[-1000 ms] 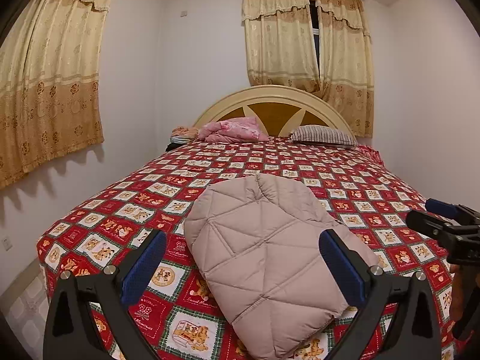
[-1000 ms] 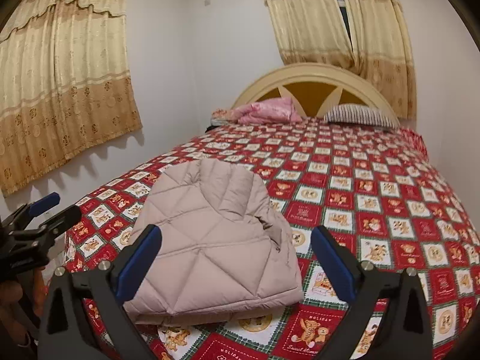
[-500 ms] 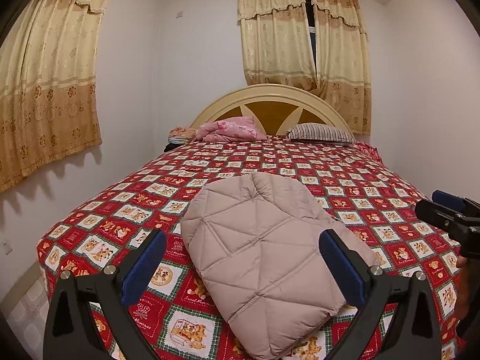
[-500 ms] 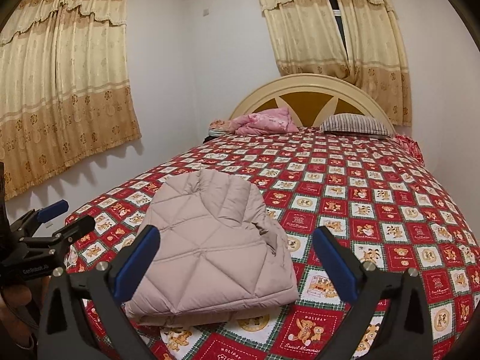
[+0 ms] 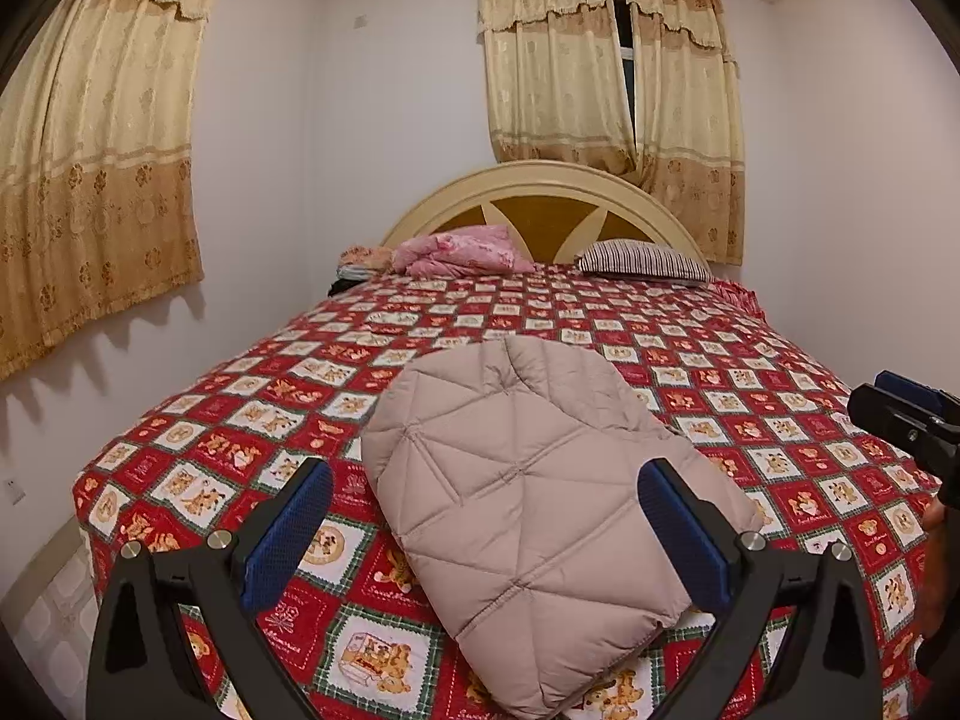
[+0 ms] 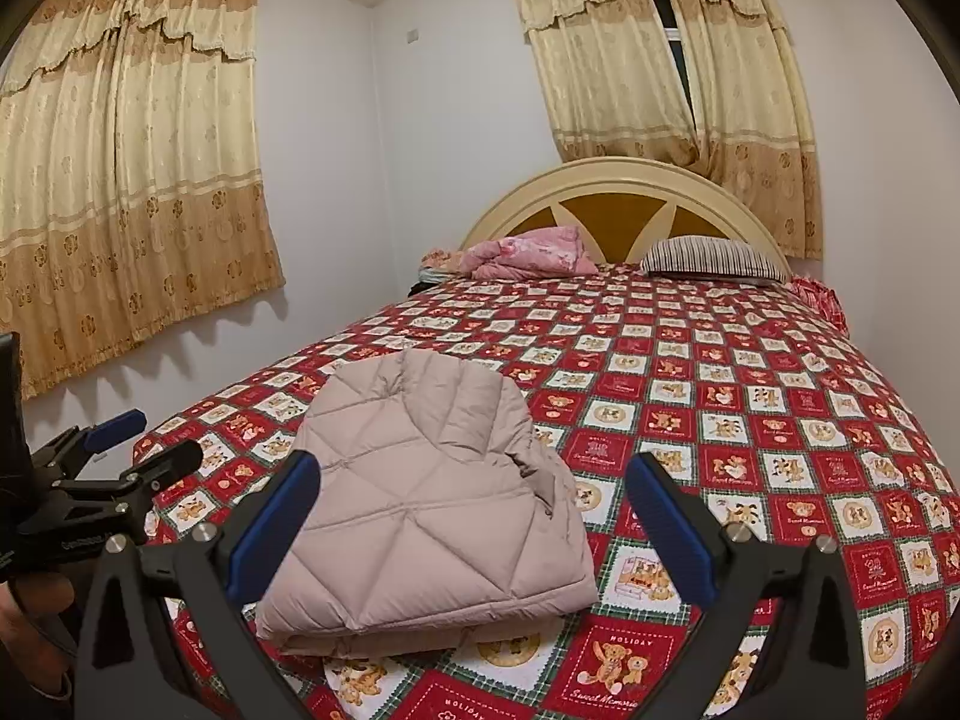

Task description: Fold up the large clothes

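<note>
Now we are holding both grippers clear of the quilted jacket [image 5: 528,492], folded near the bed's [image 5: 780,372] foot, at twelve o'clock from each; left gripper [image 5: 486,534] and right gripper [image 6: 474,528] are gaping empty. We are judging a final check for loose edges worthwhile.

From my left wrist view, my right gripper [image 5: 900,414] is cut off by the right edge, so I cannot tell how its jaws stand. The near corner of the folded beige quilted down jacket [image 5: 528,480] runs out of frame at the bottom. From my right wrist view, the jacket's lower layers are hidden under its top fold. The small heap of clothes [image 6: 435,261] beside the crumpled pink blanket [image 6: 528,252] is too small to identify.
</note>
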Available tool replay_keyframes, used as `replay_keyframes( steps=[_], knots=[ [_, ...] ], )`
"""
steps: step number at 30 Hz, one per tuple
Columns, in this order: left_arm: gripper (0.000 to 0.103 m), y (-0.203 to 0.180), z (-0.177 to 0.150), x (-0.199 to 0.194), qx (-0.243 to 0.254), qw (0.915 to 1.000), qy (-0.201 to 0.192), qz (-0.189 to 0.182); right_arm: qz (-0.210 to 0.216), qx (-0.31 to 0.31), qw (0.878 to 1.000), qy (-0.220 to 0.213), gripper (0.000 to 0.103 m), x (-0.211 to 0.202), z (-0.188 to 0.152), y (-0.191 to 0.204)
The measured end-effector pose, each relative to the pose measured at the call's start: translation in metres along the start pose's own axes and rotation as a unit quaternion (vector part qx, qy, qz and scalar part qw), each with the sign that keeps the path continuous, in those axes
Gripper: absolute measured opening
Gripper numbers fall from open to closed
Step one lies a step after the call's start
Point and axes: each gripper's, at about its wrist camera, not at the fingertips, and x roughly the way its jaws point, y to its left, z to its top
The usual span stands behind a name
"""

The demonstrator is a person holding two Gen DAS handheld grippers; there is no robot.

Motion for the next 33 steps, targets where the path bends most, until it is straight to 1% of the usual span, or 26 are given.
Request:
replay_keyframes(
  steps=[9,12,17,20,25,28,33],
  knots=[
    [0.102,-0.001,0.0,0.0,-0.004,1.0,0.005,-0.005,0.0,-0.002,1.0,0.0,0.103,0.0,-0.001,0.001],
    [0.102,-0.001,0.0,-0.001,-0.009,1.0,0.001,-0.001,0.0,-0.004,1.0,-0.001,0.103,0.0,-0.001,0.002],
    [0.102,-0.006,0.002,-0.003,0.002,0.9999,-0.005,0.016,0.004,-0.013,1.0,-0.015,0.103,-0.006,0.0,0.002],
    [0.102,-0.005,0.002,-0.004,-0.005,0.9999,-0.007,0.011,0.008,-0.014,1.0,-0.023,0.103,-0.008,0.002,0.002],
    [0.102,-0.004,0.004,-0.007,-0.007,0.9997,-0.014,0.02,0.015,-0.021,0.999,-0.037,0.103,-0.014,0.004,0.006],
    [0.102,-0.003,0.004,-0.008,-0.01,0.9997,-0.015,0.018,0.019,-0.028,0.998,-0.047,0.103,-0.018,0.005,0.009],
    [0.102,-0.001,0.005,-0.007,-0.01,0.9997,-0.012,0.019,0.023,-0.042,0.998,-0.051,0.103,-0.02,0.003,0.014]
  ],
)
